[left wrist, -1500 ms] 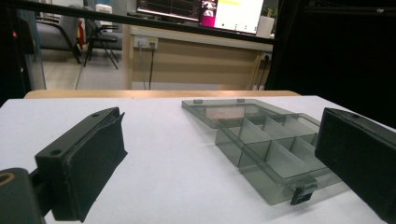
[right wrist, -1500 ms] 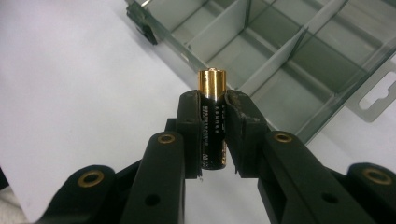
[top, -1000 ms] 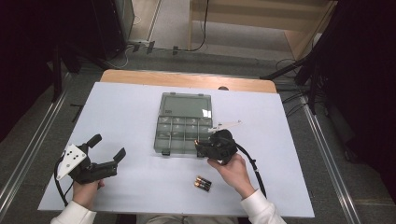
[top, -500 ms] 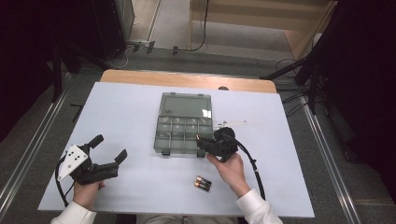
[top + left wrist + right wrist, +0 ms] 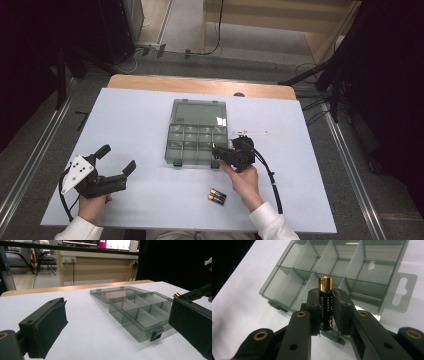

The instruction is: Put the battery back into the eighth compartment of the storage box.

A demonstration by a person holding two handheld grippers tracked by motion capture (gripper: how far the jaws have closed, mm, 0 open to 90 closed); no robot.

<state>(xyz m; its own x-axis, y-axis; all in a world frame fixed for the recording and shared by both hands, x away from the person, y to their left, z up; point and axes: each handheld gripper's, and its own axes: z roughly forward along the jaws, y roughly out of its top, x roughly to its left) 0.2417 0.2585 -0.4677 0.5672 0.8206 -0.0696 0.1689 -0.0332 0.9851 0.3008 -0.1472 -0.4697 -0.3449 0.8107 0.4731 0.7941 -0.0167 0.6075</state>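
A smoky clear organizer box (image 5: pixel 194 136) lies in the middle of the white table with its lid folded open behind it. Its divided compartments (image 5: pixel 352 272) look empty. My right gripper (image 5: pixel 223 153) hovers at the box's front right corner, shut on a black and gold battery (image 5: pixel 325 305) whose gold end points toward the compartments. That gold tip (image 5: pixel 177 295) also appears in the left gripper view. My left gripper (image 5: pixel 117 159) rests near the table's front left, jaws wide open with nothing between them. Two more batteries (image 5: pixel 217 197) lie on the table by the right hand.
A thin white stick (image 5: pixel 252 133) lies just right of the box. The table's wooden far edge (image 5: pixel 200 86) borders dark floor, and metal rails (image 5: pixel 350 160) run along both sides.
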